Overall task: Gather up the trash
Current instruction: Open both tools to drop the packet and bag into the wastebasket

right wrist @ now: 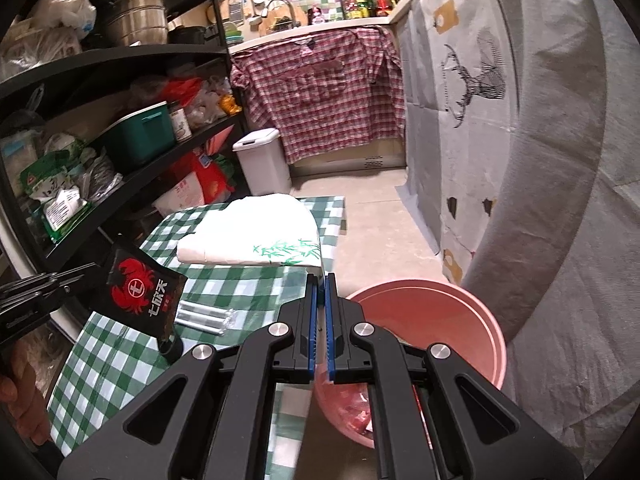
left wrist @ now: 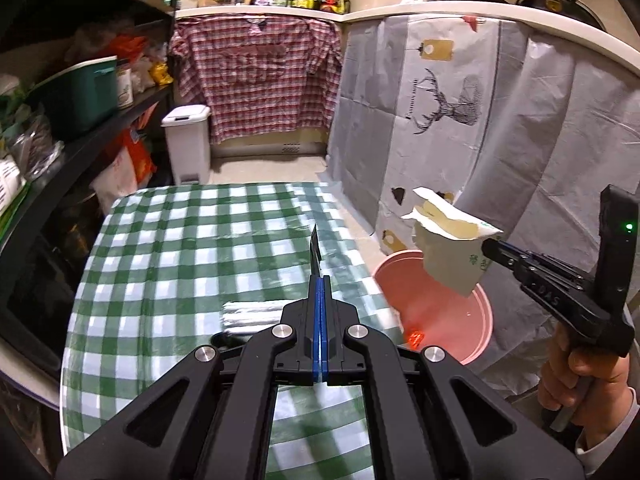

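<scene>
My left gripper (left wrist: 321, 280) is shut on a black snack wrapper (left wrist: 315, 250), seen edge-on above the green checked table (left wrist: 168, 240). In the right wrist view that wrapper (right wrist: 144, 296) shows a red crab print and hangs from the left gripper (right wrist: 86, 276). My right gripper (right wrist: 321, 280) is shut on a torn white paper package (right wrist: 260, 236) with a green bamboo print. In the left wrist view the package (left wrist: 448, 248) hangs above the pink bucket (left wrist: 460, 320), held by the right gripper (left wrist: 486, 246). A clear plastic wrapper (left wrist: 256, 316) lies on the table.
The pink bucket (right wrist: 432, 320) stands on the floor at the table's right edge, with some trash in it. A white pedal bin (left wrist: 187, 140) stands beyond the table. Black shelves (right wrist: 120, 56) full of goods line the left. A draped counter (right wrist: 540, 160) closes the right.
</scene>
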`<state>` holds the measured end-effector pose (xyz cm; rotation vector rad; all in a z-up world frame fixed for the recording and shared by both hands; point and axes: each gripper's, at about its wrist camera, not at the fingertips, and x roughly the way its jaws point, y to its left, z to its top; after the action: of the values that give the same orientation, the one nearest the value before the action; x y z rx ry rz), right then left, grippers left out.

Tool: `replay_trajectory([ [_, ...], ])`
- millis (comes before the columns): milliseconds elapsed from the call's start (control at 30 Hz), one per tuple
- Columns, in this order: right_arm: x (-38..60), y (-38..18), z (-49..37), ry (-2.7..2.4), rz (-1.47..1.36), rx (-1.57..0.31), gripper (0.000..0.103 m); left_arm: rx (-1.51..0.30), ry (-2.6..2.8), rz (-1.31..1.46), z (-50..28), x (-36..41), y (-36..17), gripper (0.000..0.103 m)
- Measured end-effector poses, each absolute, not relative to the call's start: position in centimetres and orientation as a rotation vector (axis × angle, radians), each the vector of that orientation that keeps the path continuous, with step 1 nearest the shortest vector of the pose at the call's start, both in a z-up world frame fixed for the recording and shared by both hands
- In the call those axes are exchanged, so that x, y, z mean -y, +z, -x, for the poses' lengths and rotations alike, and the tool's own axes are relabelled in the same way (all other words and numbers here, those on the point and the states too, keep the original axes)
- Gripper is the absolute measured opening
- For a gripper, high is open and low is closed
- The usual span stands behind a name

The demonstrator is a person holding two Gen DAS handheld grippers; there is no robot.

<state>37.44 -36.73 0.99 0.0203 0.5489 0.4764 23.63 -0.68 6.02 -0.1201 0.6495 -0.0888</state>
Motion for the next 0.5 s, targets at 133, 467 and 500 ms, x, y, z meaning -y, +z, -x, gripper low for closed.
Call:
replay_trajectory([
  [133,38.8,1.3,-38.5,0.440,-0.040,-0.548,0.004,-0.648,-0.132,0.112,-24.6,3.0,6.2,0.000],
  [467,43.6,0.9,-41.2,0.355,-0.129,-0.591,0.004,-0.671,-0.219,0.104,-28.0,8.6,5.6,0.000],
  [500,43.9,0.8,-41.5,0.347,-0.133,-0.596,0.004,-0.675,-0.226,0.102,-28.4,9.1,5.5,0.000],
])
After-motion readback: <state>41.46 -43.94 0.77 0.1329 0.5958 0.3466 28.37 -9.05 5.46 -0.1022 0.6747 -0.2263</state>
